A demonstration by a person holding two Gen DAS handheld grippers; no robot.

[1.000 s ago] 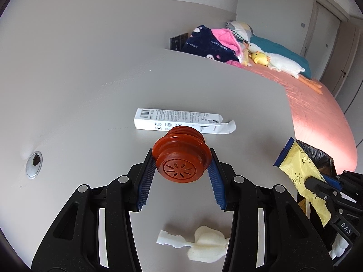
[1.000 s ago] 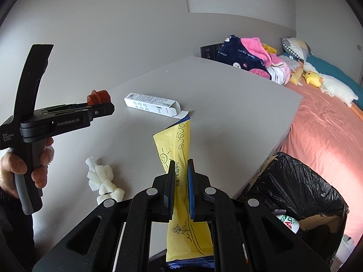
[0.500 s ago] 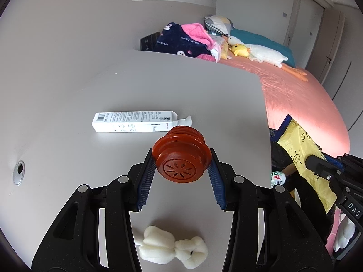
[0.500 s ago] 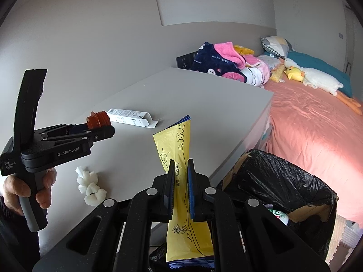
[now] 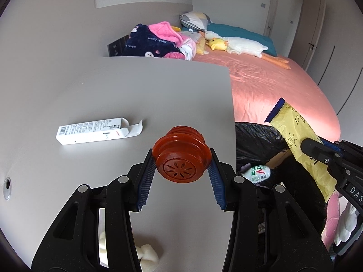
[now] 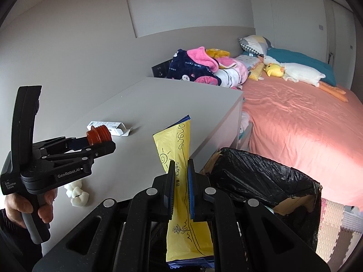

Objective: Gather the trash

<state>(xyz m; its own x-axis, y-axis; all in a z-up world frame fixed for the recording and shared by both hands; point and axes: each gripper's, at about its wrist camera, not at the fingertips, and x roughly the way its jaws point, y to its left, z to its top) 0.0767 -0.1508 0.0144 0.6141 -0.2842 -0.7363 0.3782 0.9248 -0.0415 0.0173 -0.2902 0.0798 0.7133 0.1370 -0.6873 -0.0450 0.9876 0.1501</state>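
Note:
My left gripper (image 5: 181, 170) is shut on a red ribbed cap (image 5: 181, 158), held above the grey table (image 5: 136, 95) near its right edge; the right wrist view shows the left gripper (image 6: 99, 141) and red cap (image 6: 99, 134) too. My right gripper (image 6: 181, 176) is shut on a yellow wrapper (image 6: 177, 145) with a blue edge, just left of the black-lined trash bin (image 6: 261, 181). The left wrist view shows the wrapper (image 5: 299, 136) over the bin (image 5: 256, 140). A white carton (image 5: 90, 130) and white foam pieces (image 6: 77, 195) lie on the table.
A bed with a pink cover (image 6: 306, 124) fills the right side, with plush toys and folded clothes (image 6: 199, 68) at its head. A small bottle (image 5: 258, 172) lies inside the bin. A person's hand (image 6: 29, 206) grips the left tool's handle. A cable hole (image 5: 7, 184) sits at the table's left.
Both grippers have travelled right toward the bin with their loads still held. The carton and foam have slid left and down in the views, and the bin has come into view.

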